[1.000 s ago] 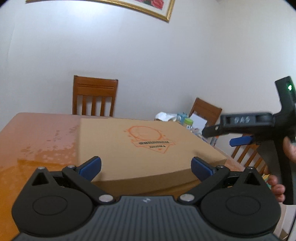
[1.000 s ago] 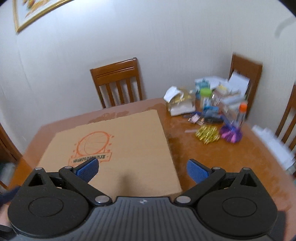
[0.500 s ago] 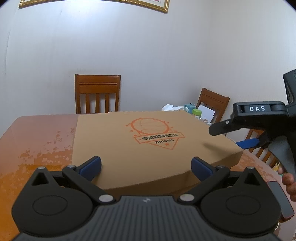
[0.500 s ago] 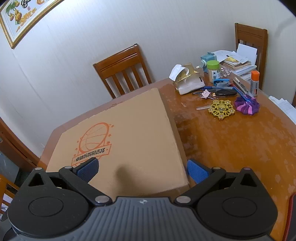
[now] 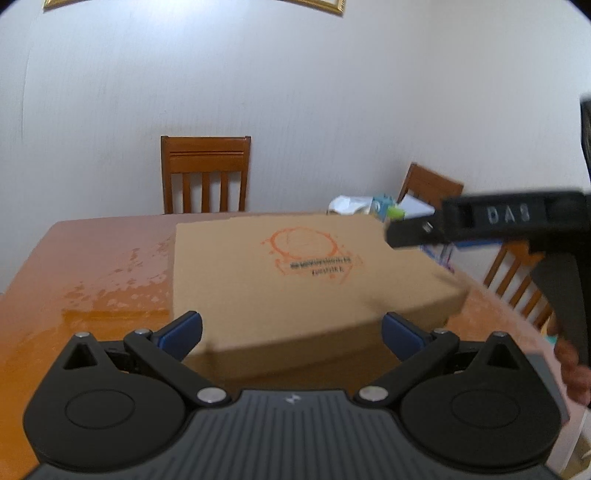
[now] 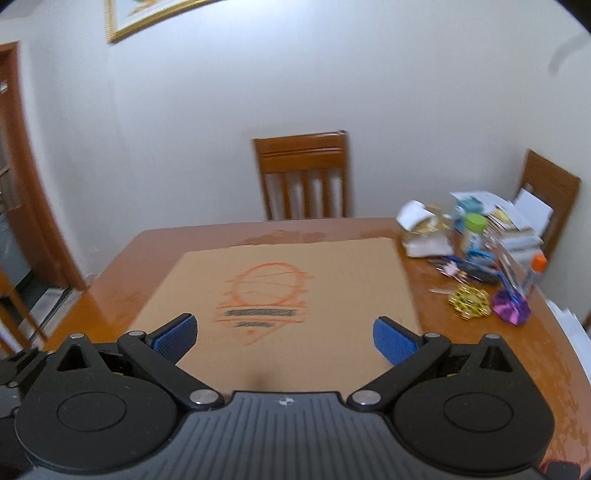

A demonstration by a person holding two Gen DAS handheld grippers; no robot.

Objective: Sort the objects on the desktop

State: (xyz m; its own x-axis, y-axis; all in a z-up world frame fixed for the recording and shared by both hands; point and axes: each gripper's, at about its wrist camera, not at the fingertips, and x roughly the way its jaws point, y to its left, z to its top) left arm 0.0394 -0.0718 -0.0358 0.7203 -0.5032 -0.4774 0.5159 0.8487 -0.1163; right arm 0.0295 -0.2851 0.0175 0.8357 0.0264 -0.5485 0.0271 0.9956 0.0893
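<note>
Glossy wooden table [image 6: 461, 354] bears flat cardboard box [image 6: 295, 295]; white walls; both grippers' jaws wide.

Quick tally of what can be counted here: one flat cardboard box [image 6: 295, 291] is seen on one wooden table [image 6: 461, 354], with one orange logo [image 6: 267, 295] printed on its lid. Two grippers are counted, the left gripper [image 5: 291, 332] and the right gripper [image 6: 284, 334], each fitted with two blue pads [image 6: 175, 334]. Three wooden chairs are seen in the left wrist view, two in the right wrist view, e.g. the chair [image 6: 304, 173] at the far side. One gold spinner-like thing [image 6: 469, 302], one purple object [image 6: 511, 312], one orange-capped tube [image 6: 533, 273] and one green-lidded jar [image 6: 474, 230] are counted; the pens and papers are too blurred to be counted. One picture frame [image 6: 147, 16] is seen
</note>
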